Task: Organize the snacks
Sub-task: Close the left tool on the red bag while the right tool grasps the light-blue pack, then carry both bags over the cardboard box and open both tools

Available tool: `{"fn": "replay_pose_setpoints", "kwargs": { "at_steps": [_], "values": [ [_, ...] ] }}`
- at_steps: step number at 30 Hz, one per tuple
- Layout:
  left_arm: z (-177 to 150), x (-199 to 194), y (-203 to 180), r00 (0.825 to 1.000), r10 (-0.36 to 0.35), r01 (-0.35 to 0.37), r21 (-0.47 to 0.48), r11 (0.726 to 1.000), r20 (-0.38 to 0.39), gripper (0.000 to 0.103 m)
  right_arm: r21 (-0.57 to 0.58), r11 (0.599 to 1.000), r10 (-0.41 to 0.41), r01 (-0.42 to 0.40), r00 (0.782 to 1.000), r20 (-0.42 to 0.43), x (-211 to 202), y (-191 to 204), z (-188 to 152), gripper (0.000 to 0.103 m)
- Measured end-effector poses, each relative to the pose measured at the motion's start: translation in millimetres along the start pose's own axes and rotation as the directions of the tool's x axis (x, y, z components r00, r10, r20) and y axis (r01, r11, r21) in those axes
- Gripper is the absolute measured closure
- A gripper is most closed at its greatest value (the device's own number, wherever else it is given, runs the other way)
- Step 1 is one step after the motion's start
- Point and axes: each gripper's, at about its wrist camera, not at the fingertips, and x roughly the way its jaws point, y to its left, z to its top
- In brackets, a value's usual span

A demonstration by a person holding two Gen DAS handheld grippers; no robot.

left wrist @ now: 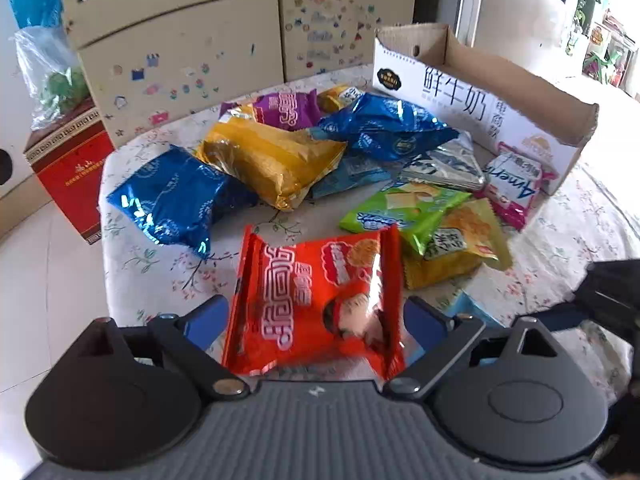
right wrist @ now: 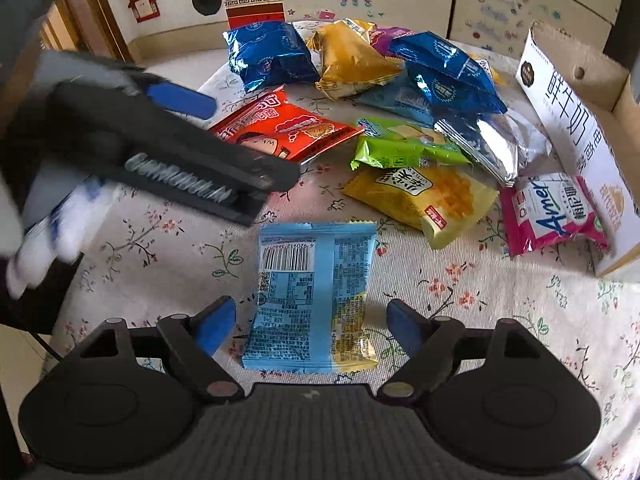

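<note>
Nearest the left wrist camera, the left gripper (left wrist: 316, 320) is seen with its blue fingers spread wide on either side of the red snack packet (left wrist: 316, 304), which sits between them without being clamped. In the right wrist view, the right gripper (right wrist: 310, 322) is likewise held wide apart, and the light blue packet (right wrist: 312, 296) lies barcode side up on the floral tablecloth (right wrist: 480, 320) between its fingers, touched by neither. Just beyond, a yellow cracker packet (right wrist: 424, 200) is overlapped by a green packet (right wrist: 404, 146), and a pink and white packet (right wrist: 554, 214) rests against the cardboard box (right wrist: 576, 136) at the right. Behind these, a silver packet (right wrist: 496, 144) is found beside the box, with a blue foil bag (right wrist: 448, 72) lying partly over it. Farther back, a gold foil bag (right wrist: 352, 60) and a second blue foil bag (right wrist: 268, 54) are piled near the far table edge, and a purple packet (left wrist: 286, 110) is partly hidden behind the gold one. A red carton (left wrist: 72, 168) stands on the floor past the table.
</note>
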Motion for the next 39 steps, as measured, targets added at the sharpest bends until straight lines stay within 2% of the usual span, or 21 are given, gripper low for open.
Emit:
{"fn": "replay_pose_setpoints", "kwargs": {
  "at_steps": [2,6,9,12,13,14,16,25,33,39],
  "values": [
    [5.1,9.8,-0.8,1.0,0.001,-0.001,0.026,1.0,-0.024,0.004,-0.001,1.0,0.0,0.0,1.0,0.001,-0.3,-0.6,-0.1,0.016],
    [11.6,27.2,-6.6,0.998,-0.005,0.01,0.071,0.997,-0.068,0.003,0.012,1.0,0.003,-0.003,1.0,0.003,-1.0,-3.4,-0.2,0.016],
    [7.8,34.1,-6.6,0.997,-0.022,0.026,0.049,0.998,-0.074,0.002,0.013,1.0,-0.004,0.004,1.0,0.004,-0.6,-2.9,0.4,0.018],
    [6.1,31.8,-3.0,0.997,-0.041,0.042,0.008,0.999,-0.059,0.012,0.023,0.999,-0.027,0.027,1.0,0.014,-0.7,-5.1,2.5,0.032],
    [6.9,29.9,-3.8,0.997,-0.047,0.048,0.009,0.999,-0.054,0.02,0.042,0.998,-0.038,0.037,0.999,0.027,-2.5,-9.4,3.9,0.042],
    [8.2,28.3,-4.2,0.998,-0.043,0.043,0.007,0.999,-0.051,0.027,0.057,0.998,-0.029,0.028,0.999,0.027,-2.5,-12.3,5.3,0.043],
    [8.4,25.7,-4.0,0.998,-0.043,0.043,-0.003,0.999,-0.044,0.032,0.075,0.997,-0.022,0.02,0.999,0.029,-2.6,-14.9,6.2,0.045],
    [3.9,8.7,-4.6,0.999,-0.044,0.043,-0.081,0.996,-0.011,0.033,0.145,0.989,0.019,-0.024,0.999,0.037,-15.6,-27.3,3.9,0.046],
    [9.0,-19.2,-0.1,0.997,-0.023,0.031,-0.123,0.992,0.07,0.033,0.188,0.981,0.029,-0.052,0.992,0.127,-47.5,-39.6,5.7,0.045],
    [21.6,-32.3,-2.6,0.99,-0.007,0.026,-0.139,0.99,0.14,0.033,0.227,0.973,-0.012,-0.039,0.976,0.216,-70.6,-55.1,14.5,0.045]
  ]
}}
